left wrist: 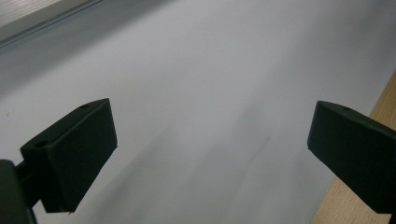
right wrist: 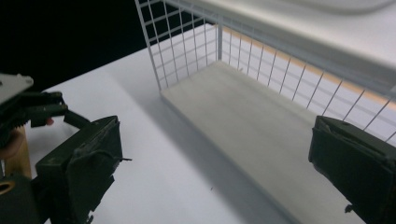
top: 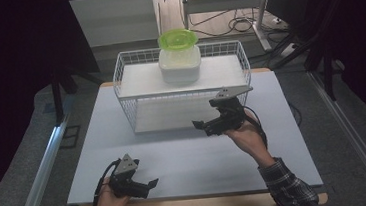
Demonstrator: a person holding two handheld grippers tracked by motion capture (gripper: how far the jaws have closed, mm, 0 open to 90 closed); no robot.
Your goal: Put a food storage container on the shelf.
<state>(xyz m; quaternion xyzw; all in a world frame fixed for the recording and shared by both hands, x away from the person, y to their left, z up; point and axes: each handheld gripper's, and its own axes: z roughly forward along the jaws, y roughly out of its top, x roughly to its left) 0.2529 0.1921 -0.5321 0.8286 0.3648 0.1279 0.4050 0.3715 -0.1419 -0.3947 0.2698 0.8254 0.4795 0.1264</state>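
A white wire rack [top: 117,74] with two shelves stands at the back of the white table top [top: 186,158]. On its upper shelf sits a white lidded container [top: 180,65] with a lime-green bowl [top: 178,38] on top. My right gripper [top: 202,127] hovers just in front of the rack's lower shelf, pointing left, open and empty. In the right gripper view its jaws [right wrist: 215,158] stand wide apart before the pale lower shelf board [right wrist: 252,126]. My left gripper [top: 150,187] rests low near the front left edge, open and empty [left wrist: 210,135] over bare table.
The table's wooden edge [left wrist: 385,105] runs close beside the left gripper. Metal rails [top: 41,170] flank the table on both sides. Cables and a metal frame [top: 223,9] lie on the floor behind the rack. The left gripper [right wrist: 32,109] appears far off in the right gripper view.
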